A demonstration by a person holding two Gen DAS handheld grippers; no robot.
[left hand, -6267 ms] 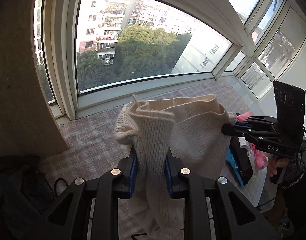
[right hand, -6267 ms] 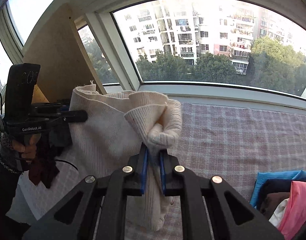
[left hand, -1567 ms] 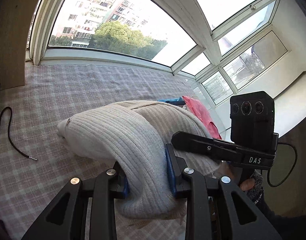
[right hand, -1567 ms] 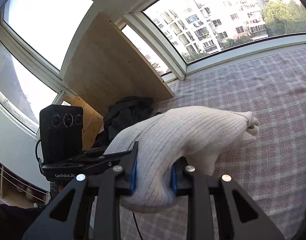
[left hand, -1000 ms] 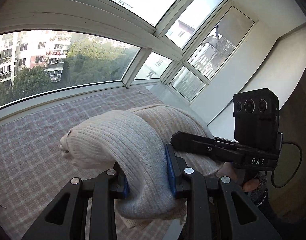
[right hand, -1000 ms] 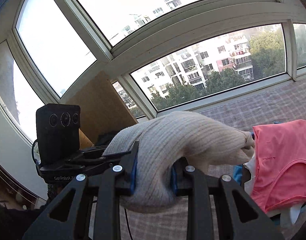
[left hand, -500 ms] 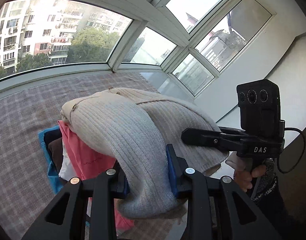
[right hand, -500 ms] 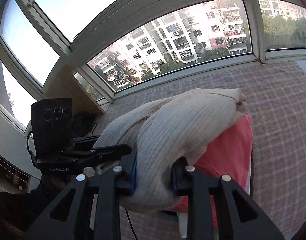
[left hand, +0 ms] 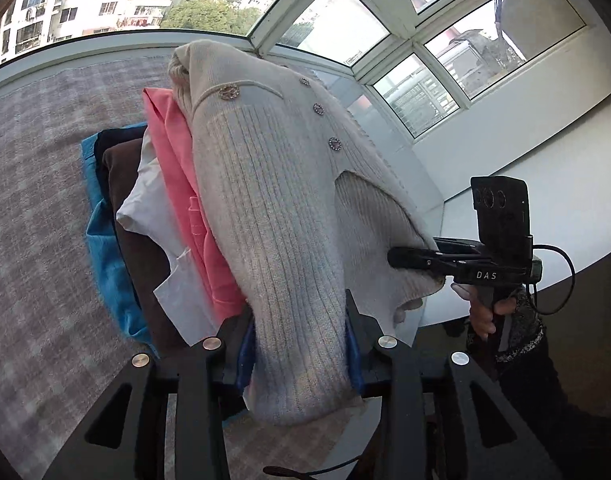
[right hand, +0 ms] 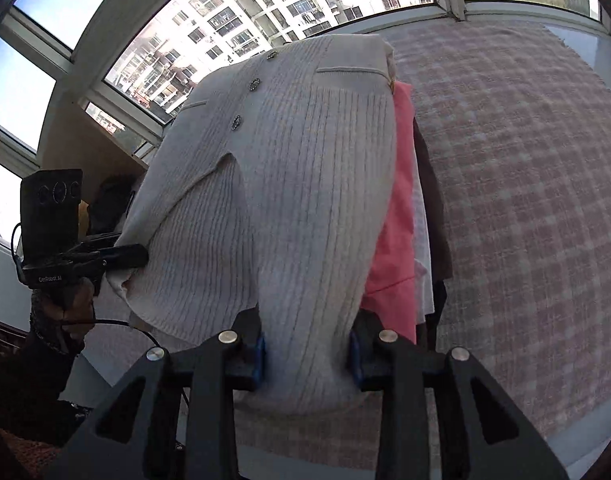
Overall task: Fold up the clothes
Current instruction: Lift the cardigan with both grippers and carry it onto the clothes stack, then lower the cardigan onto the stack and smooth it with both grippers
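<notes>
Both tongs are clenching the folded cream cardigan: left gripper and right gripper are pinching its near edge, laying it over the stacked clothes on the checked cover. Soft, floppy knit, probably sagging between grips; holding both near corners is looking safest.

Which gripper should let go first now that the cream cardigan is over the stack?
Probably either. The left gripper and right gripper both clamp the cream cardigan's near edge, which already drapes over the pink garment on the stack. Neither looks better placed.
</notes>
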